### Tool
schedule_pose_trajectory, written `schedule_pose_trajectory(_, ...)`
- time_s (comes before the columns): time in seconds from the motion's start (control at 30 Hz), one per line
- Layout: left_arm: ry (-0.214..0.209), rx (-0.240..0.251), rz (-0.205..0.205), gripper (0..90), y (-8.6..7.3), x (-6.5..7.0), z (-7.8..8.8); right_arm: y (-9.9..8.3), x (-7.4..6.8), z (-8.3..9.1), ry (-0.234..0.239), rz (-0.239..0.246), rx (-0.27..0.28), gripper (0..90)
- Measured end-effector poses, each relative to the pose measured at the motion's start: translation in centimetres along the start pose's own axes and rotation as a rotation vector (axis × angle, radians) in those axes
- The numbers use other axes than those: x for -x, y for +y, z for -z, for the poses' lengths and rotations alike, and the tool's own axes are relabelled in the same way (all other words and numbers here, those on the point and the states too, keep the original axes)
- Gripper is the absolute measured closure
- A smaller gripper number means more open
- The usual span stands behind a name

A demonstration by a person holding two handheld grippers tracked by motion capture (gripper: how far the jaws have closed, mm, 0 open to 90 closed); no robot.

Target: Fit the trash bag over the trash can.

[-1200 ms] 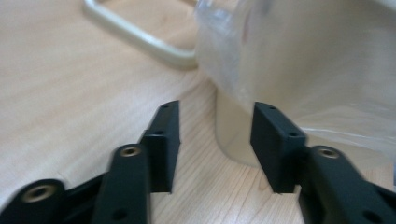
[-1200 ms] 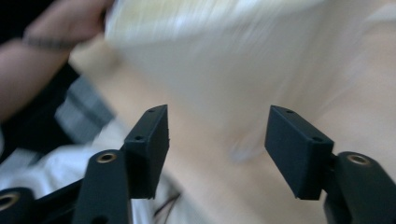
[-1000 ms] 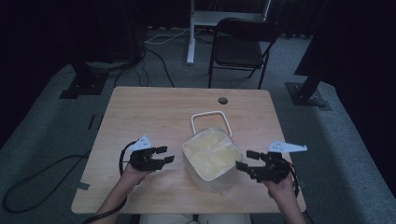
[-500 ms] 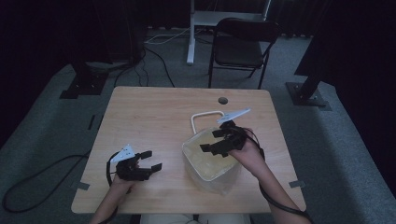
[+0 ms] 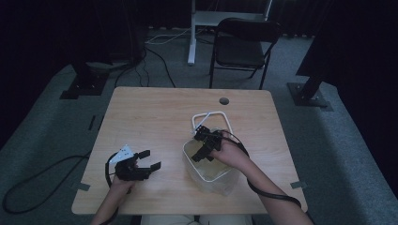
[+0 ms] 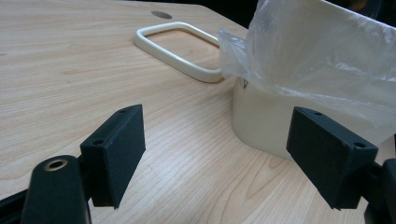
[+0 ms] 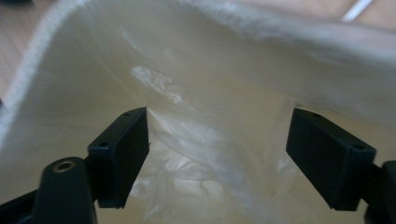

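Observation:
A cream bin [image 5: 221,181] lined with a clear plastic bag [image 5: 210,165] stands on the wooden table [image 5: 155,117], front right of centre. My right gripper [image 5: 199,144] reaches into its mouth. In the right gripper view its jaws [image 7: 217,158] stand open inside the crinkled bag [image 7: 210,93], touching nothing; they have just been opening wider. My left gripper [image 5: 151,159] rests low left of the bin, and its jaws have just been opening. In the left gripper view that gripper [image 6: 215,154] is open over bare wood, facing the bin's wall [image 6: 261,126] and overhanging bag [image 6: 317,60].
A cream rectangular ring [image 5: 210,114] lies flat on the table just behind the bin, also seen at the ring's near side [image 6: 173,56]. A round hole [image 5: 224,101] marks the table's far edge. A folding chair [image 5: 241,47] stands beyond the table.
My right gripper swung from the bin's right side to over its mouth and down into the bag. My left gripper drew back left toward the front edge and opened wider.

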State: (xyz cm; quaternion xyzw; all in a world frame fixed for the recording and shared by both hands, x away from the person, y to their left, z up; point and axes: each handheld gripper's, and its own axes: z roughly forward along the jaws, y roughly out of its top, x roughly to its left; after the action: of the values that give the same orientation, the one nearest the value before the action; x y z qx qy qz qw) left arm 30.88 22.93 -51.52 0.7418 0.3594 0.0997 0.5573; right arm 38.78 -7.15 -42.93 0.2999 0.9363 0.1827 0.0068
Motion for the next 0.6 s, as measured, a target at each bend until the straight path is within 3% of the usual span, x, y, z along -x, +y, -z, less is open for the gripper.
schedule_pose_trajectory(0.17,0.0,-0.002,-0.004,20.5,0.0,0.0,0.1,-0.4,0.0,-1.6,-0.003,0.028,-0.086,20.1)
schedule_pose_trajectory(0.2,0.004,-0.003,-0.005,20.5,0.0,0.0,0.1,-0.4,0.0,-1.6,-0.005,0.04,-0.08,20.2)
schedule_pose_trajectory(0.4,0.021,-0.03,-0.006,20.5,-0.1,-0.1,0.3,-0.8,0.1,1.9,0.045,0.014,0.069,22.1)
schedule_pose_trajectory(0.5,0.027,-0.044,-0.008,20.5,-0.2,-0.3,0.7,-1.5,0.2,3.8,0.046,0.019,0.129,20.3)
schedule_pose_trajectory(0.6,0.036,-0.061,-0.001,20.5,-0.5,-0.7,1.3,-2.6,0.9,5.4,0.021,-0.007,0.205,18.1)
